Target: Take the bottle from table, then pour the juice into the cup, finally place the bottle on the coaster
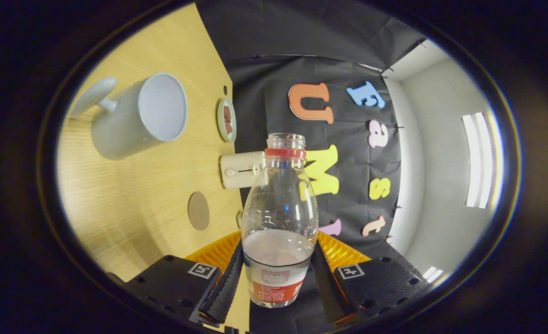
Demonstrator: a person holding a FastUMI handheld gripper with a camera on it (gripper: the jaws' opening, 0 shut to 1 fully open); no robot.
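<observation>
My gripper [276, 280] is shut on a clear plastic bottle [280, 204], one finger pressing on each side of its labelled lower part. The bottle has a red neck ring and no cap. Pale juice fills its lower part near the fingers. My view is rolled, so the wooden table [130, 204] stands up along the left side. A white cup [137, 116] with a handle stands on the table, beyond the fingers and left of the bottle's mouth, apart from it. It looks empty inside. The round brown coaster [198, 211] lies on the table just left of the bottle's body.
A small dish [226, 119] with something reddish sits near the table's far edge, beside the cup. A cream box-shaped device [239, 170] lies at that edge, partly behind the bottle's neck. The booth's black cloth wall and a white wall with a lamp are beyond.
</observation>
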